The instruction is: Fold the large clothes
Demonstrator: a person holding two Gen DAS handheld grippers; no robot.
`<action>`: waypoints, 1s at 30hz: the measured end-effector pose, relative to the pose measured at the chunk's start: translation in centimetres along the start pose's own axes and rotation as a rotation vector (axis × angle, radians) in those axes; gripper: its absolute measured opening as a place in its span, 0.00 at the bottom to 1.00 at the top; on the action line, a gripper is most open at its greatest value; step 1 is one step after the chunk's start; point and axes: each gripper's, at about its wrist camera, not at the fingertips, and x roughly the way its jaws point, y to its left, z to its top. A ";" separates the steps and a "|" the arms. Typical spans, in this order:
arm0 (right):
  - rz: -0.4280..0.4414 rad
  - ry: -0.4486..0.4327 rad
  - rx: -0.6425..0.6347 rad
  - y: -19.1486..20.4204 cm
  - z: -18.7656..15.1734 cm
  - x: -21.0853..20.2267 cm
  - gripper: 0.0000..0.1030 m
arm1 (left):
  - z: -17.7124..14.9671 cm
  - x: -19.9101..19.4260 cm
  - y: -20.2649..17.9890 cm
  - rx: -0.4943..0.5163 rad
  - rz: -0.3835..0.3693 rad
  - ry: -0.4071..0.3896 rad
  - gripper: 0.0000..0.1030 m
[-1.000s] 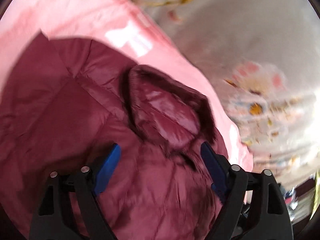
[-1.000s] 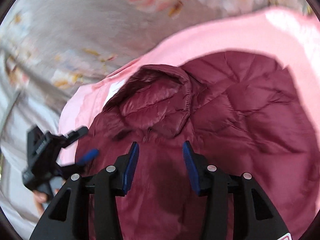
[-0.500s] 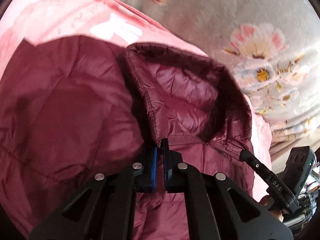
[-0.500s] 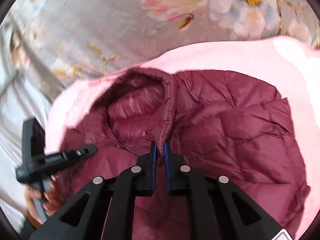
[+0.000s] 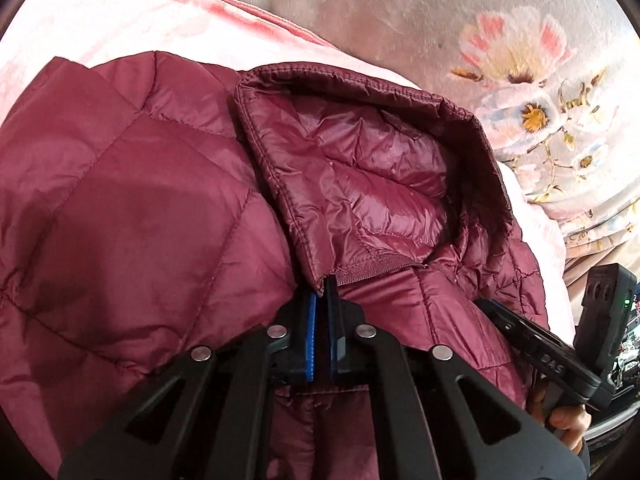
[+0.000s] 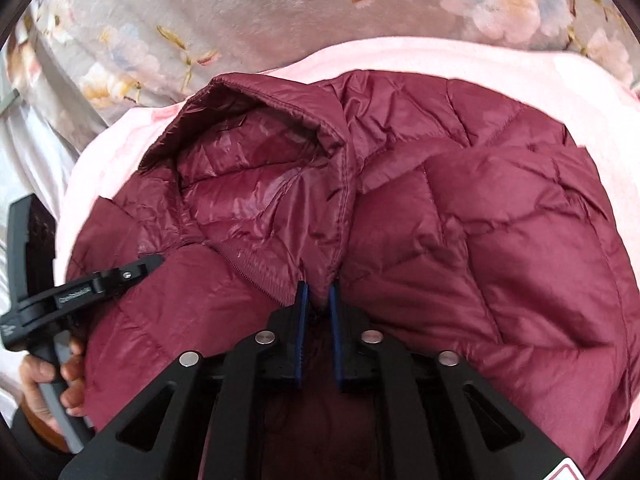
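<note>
My left gripper point(image 5: 323, 286) and right gripper point(image 6: 318, 290), apart a second ago, now clamp the maroon jacket's point(image 5: 132, 208) hood point(image 6: 260, 184) corners.

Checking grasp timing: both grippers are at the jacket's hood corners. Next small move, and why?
Probably lift both together. The left gripper is shut on the hood edge; the right gripper pinches the other corner, its jaws easing open, so firm it first.
</note>
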 end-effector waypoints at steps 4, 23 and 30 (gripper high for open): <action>0.039 0.015 0.040 -0.4 -0.8 -2.9 0.23 | 0.0 -1.8 0.0 -0.012 -0.004 0.018 0.10; 0.203 -0.093 0.399 -1.8 12.4 2.4 0.26 | 13.1 1.7 0.3 -0.276 -0.038 -0.044 0.33; -0.141 -0.003 -0.046 0.1 9.7 3.5 0.14 | 8.8 4.2 -0.5 -0.002 0.137 0.049 0.26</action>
